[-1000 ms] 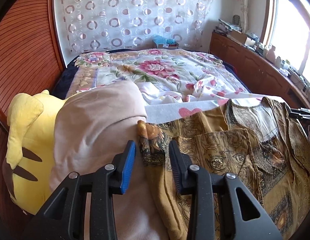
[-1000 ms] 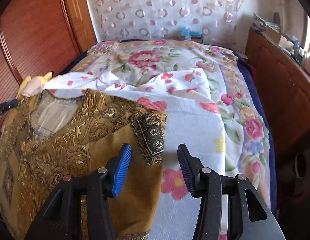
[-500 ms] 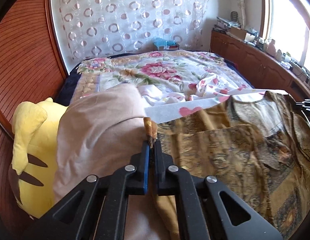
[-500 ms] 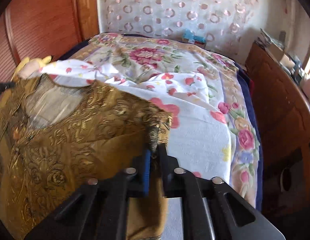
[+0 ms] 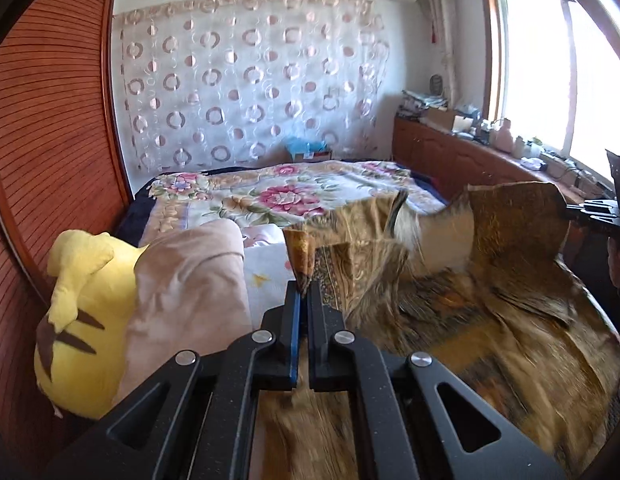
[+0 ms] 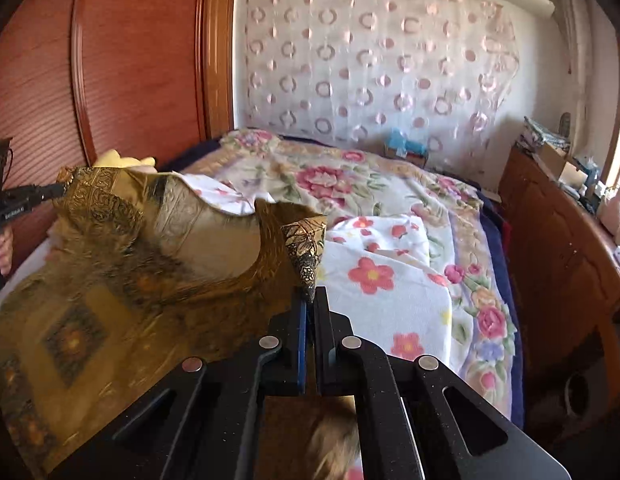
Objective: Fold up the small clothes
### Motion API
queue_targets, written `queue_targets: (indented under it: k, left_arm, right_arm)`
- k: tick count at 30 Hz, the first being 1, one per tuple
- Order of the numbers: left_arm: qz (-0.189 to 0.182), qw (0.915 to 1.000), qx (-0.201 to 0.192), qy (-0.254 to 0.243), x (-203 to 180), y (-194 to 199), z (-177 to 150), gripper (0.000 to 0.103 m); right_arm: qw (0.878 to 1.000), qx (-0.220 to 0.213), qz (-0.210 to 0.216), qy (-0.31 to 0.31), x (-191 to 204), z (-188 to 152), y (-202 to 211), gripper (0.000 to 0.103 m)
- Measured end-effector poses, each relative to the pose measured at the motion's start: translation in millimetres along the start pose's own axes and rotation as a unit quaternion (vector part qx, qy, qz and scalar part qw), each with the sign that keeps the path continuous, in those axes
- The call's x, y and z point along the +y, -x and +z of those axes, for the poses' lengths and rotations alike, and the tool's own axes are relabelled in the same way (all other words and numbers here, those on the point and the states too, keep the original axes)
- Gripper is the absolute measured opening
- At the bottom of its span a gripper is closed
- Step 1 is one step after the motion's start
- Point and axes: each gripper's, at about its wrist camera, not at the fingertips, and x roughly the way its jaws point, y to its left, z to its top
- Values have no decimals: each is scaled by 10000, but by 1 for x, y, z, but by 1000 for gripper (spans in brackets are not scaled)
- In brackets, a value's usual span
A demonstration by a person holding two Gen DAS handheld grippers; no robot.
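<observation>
Sleeves of the gold top [image 5: 490, 312] now off the bed [image 6: 410, 216], one clenched in my left gripper [image 5: 303, 300], one in my right gripper [image 6: 310, 308], both raised since half a second ago; fold starting, I judge.

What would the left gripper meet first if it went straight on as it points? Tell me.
The left gripper, shut on the gold patterned garment, would first push into the sleeve cuff it grips; beyond that, probably the floral bedspread, though depth is unclear.

Two wrist cameras, low and close over the bed [image 5: 270, 184], facing the curtain [image 5: 250, 92].
Left view sits nearer the wardrobe side, right view nearer the window side; both share the garment [image 6: 110, 312].
</observation>
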Motion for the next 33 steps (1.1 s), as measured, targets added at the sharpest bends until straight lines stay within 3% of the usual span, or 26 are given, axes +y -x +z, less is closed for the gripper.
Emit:
queue_targets:
  k: [11,16,19,24,28,33]
  left_arm:
    - [-85,9986,-215,466,4,104,-75,3]
    - [-155,9982,-164,555,-3,136,-103,3]
    - [-138,9991,18,410,-7,148,-116,3]
    - [-103,9994,233,250,-9,161,-125,4]
    - [-255,9990,229,282,-5,164,-118,22]
    - [88,9993,329,127,-3,167,-118,35]
  right_arm:
    - [9982,-128,36,-591,20,-120,116,3]
    - [9952,46,102,-975,23,-167,158,3]
    - [9956,328,61,-879,27,-185,173,3]
    - [9953,551,120,-790,33,-194,194,3]
    - [9957,592,70,-703,32,-179,198,3]
    - [9964,647,-113,-529,39,-170,192,3]
